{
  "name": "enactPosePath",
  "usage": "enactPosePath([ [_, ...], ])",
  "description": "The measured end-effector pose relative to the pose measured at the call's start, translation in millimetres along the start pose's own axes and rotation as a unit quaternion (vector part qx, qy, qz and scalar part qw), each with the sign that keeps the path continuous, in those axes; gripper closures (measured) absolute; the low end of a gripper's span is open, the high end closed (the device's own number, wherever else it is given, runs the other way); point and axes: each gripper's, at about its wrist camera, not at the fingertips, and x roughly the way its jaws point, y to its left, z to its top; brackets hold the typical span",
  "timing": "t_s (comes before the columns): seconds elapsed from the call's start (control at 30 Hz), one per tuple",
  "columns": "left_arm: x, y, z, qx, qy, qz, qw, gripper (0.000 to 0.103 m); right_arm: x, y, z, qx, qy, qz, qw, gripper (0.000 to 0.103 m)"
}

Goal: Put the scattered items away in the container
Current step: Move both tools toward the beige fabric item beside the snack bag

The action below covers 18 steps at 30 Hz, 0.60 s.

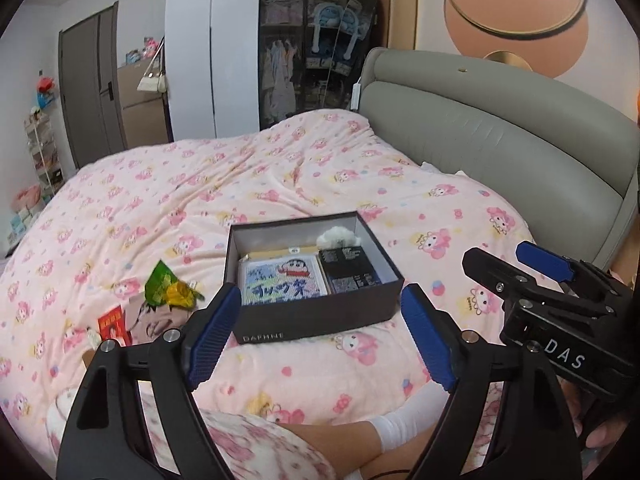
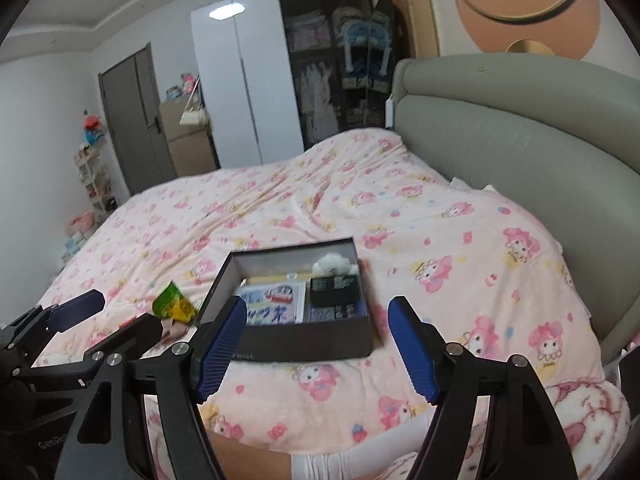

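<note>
A dark shoebox sits open on the pink bed. Inside lie a cartoon picture pad, a black box and a white fluffy ball. Left of the shoebox lie a green and yellow snack bag, a red card and a brownish item. My left gripper is open and empty, just in front of the shoebox. My right gripper is open and empty, also in front of the shoebox. The snack bag lies left of it.
The grey padded headboard runs along the right. The person's legs with a white sock lie under the grippers. A wardrobe and door stand beyond the bed. The right gripper body shows at right in the left wrist view.
</note>
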Motion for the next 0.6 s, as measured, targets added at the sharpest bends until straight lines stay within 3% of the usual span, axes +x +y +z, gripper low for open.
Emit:
enactPosePath([
  [0.33, 50, 49, -8, -0.043, 0.039, 0.003, 0.9983, 0.020, 56, 31, 3, -0.031, 0.043, -0.004, 0.999, 0.032],
  [0.47, 60, 99, -13, -0.087, 0.051, 0.017, 0.9947, 0.020, 89, 72, 8, -0.063, 0.070, 0.031, 0.995, 0.032],
  [0.6, 69, 164, -26, -0.149, 0.067, 0.046, 0.9856, 0.020, 132, 129, 9, -0.109, 0.106, 0.086, 0.985, 0.032],
])
